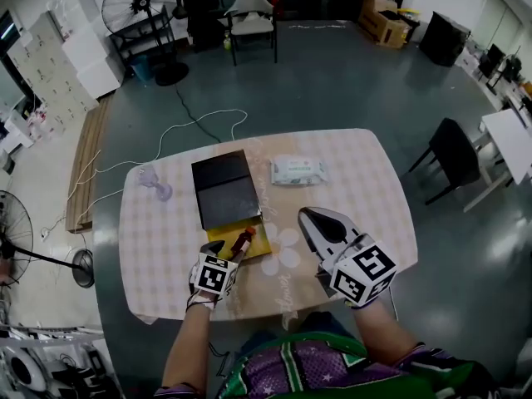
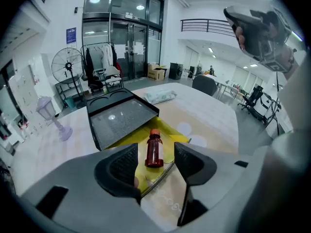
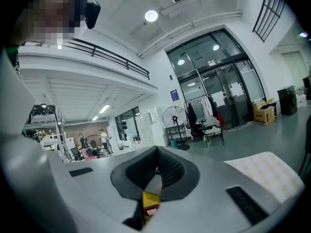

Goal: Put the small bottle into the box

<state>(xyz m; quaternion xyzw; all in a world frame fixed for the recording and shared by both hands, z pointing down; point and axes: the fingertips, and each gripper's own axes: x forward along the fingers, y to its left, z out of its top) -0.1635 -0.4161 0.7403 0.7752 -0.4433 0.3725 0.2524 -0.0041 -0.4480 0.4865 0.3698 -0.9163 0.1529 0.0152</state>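
Jaws of the left gripper (image 2: 155,148) stand apart, one on either side of the small bottle (image 2: 154,154). This bottle lies on its side in the yellow box (image 2: 173,138), cap toward the box's black lid (image 2: 121,120). Right gripper (image 3: 156,154) jaws are closed, above the counter (image 1: 349,181) right of the box.

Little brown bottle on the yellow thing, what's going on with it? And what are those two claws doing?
A person at a table holds a claw tool in each hand. The left claw is open, one jaw on each side of the small brown bottle, not pinching it. The bottle lies on its side on the yellow part of the box, just in front of the box's black lid. The right claw is shut and held up off the table, away from the box.
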